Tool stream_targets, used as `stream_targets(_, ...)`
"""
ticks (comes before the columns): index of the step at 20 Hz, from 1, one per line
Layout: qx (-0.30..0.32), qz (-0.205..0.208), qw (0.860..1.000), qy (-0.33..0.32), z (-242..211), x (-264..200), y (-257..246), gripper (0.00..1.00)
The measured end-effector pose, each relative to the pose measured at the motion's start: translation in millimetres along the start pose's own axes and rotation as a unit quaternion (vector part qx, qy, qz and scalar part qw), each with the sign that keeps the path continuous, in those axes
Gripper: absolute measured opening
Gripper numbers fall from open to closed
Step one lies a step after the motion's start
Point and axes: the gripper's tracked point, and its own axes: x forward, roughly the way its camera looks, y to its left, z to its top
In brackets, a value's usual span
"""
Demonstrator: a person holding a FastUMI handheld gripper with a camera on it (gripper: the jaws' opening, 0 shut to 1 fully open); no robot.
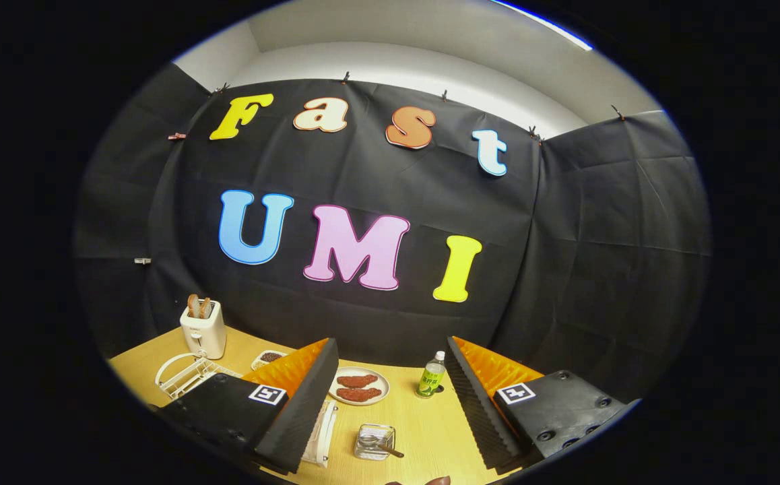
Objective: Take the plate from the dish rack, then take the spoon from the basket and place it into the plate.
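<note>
My gripper (390,350) is open and holds nothing, its fingers spread wide above the wooden table (424,424). A white plate (169,367) stands on edge in the white wire dish rack (198,377), off to the left beyond the left finger (306,397). Between the fingers, close in, sits a small clear basket (374,441) with a spoon (383,444) lying in it, its brown handle pointing right.
A white toaster (204,329) with toast stands behind the rack. A small dish of dark bits (270,357), a plate with two pieces of meat (358,387) and a green-labelled bottle (432,376) sit further back. A white flat thing (322,431) lies by the left finger.
</note>
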Motion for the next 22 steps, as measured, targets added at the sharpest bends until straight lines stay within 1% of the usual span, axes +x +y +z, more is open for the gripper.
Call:
stream_targets(4,0.000,0.003,1.000,0.000,1.2,-0.5,3.2,0.97)
stream_targets(9,0.014,0.024,0.999,0.016,-5.2,2.3,16.2,0.97)
stream_targets(11,0.012,0.038,0.999,0.036,-16.1,8.6,25.5,0.97)
stream_targets(14,0.014,0.070,0.994,0.084,-40.1,19.8,45.2,0.97)
stream_targets(17,0.041,0.101,0.982,0.155,-73.4,29.7,67.3,0.98)
stream_targets(22,0.087,0.129,0.951,0.266,-133.4,55.2,97.5,0.98)
